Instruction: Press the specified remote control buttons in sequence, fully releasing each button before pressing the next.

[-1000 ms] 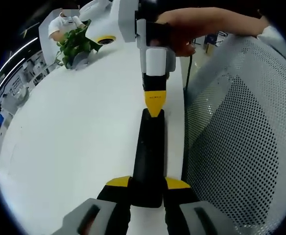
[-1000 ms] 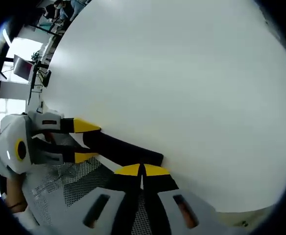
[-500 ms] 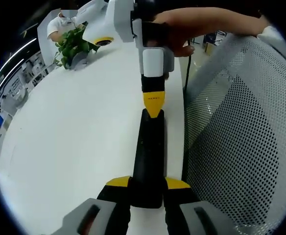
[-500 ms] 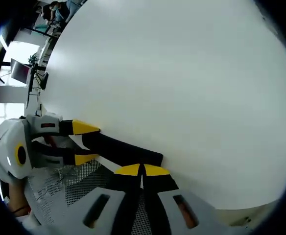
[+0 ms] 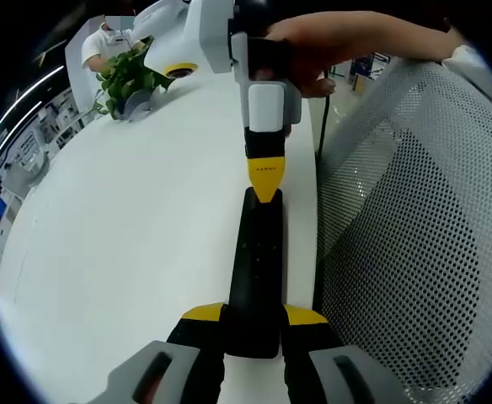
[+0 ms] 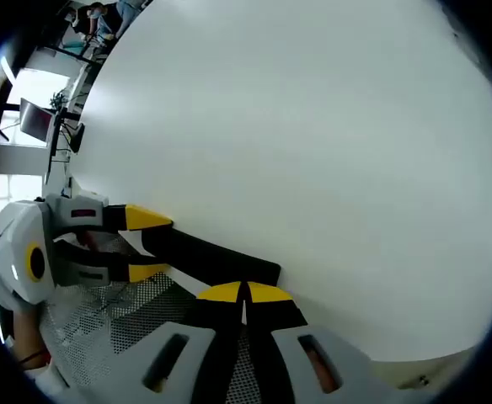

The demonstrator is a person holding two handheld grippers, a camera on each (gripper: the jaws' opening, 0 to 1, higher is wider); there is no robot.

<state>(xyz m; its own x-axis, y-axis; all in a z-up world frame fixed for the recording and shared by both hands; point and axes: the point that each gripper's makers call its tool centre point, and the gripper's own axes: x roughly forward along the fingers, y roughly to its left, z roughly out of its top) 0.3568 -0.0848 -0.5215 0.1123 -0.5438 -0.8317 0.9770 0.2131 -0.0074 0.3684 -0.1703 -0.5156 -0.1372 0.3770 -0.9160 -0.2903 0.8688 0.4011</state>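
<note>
While we look back over the last second, almost nothing has changed: our 2 grippers and the remote control point(image 5: 257, 269) sit in the same places, and only the camera has wobbled a little. We think this means we are in the middle of 1 press, either pushing down or waiting, and the next button has not been started.

Our left gripper point(image 5: 255, 320) holds the near end of the remote control, with its yellow tips clamped on both sides of it. In the right gripper view we see it point(image 6: 145, 246) from the side, with 1 yellow tip above the remote control point(image 6: 212, 257) and 1 below.

Our right gripper point(image 6: 244, 293) has its jaws pressed together with nothing between them. In the left gripper view it point(image 5: 265, 177) comes down from the top, and its yellow tip touches the far end of the remote control. A hand point(image 5: 330, 50) holds it from above.

The remote control is long, thin and black. It lies flat near the edge of the white table point(image 5: 128, 219), just beside a grey mesh chair point(image 5: 414, 236). We can just see a few tiny dots along its top, but they are too small to tell which button is which.

A green plant point(image 5: 128, 76) sits at the far end of the table, well apart from the remote control.
</note>
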